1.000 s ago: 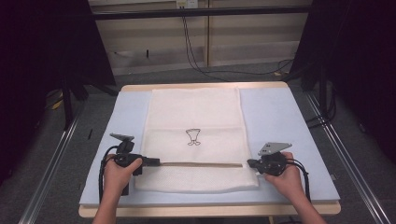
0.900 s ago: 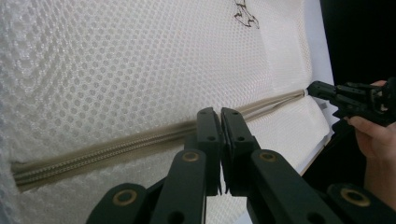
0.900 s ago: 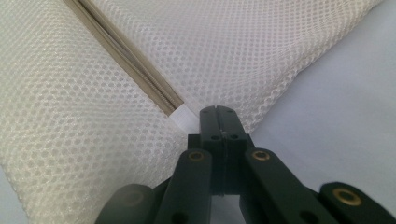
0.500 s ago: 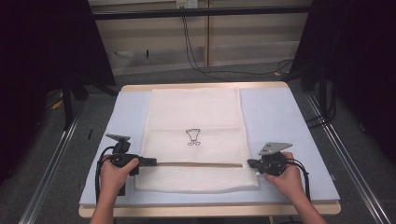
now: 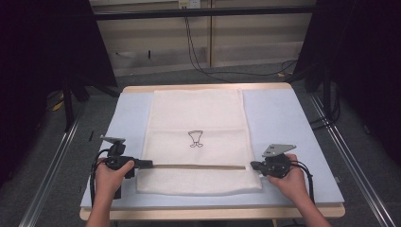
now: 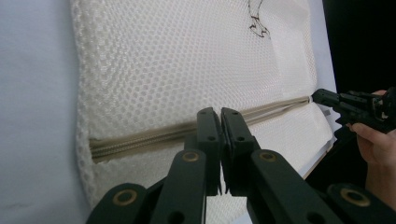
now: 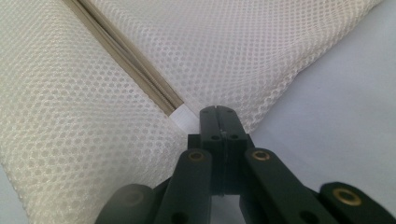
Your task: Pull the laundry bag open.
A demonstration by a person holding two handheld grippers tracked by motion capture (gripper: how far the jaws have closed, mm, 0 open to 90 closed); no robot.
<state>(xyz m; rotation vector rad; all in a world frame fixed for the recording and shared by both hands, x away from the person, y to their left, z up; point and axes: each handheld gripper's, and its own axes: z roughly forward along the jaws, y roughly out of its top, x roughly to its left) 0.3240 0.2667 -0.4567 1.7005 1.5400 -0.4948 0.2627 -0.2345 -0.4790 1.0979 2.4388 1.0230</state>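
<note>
From the high view, a white mesh laundry bag (image 5: 198, 137) lies flat along the middle of the desk (image 5: 293, 118), reaching from the far edge almost to the near edge. A tan zipper (image 5: 198, 166) crosses it near the near edge. The left gripper (image 5: 145, 164) sits at the zipper's left end and the right gripper (image 5: 254, 165) at its right end, each held in a hand.

In the left gripper view, the jaws stand pressed together over the zipper (image 6: 154, 135), a little in from its end; whether they pinch the slider I cannot tell, since it is hidden beneath them. The right gripper (image 6: 322, 97) shows at the far end.

In the right gripper view, the jaws are closed at the bag's edge, just beside the white tab (image 7: 183, 118) that ends the zipper (image 7: 126, 58), seemingly pinching the fabric there.

I judge the zipping step is in hand: the right side anchors while the left must draw steadily along the track, keeping the bag taut and flat.
</note>
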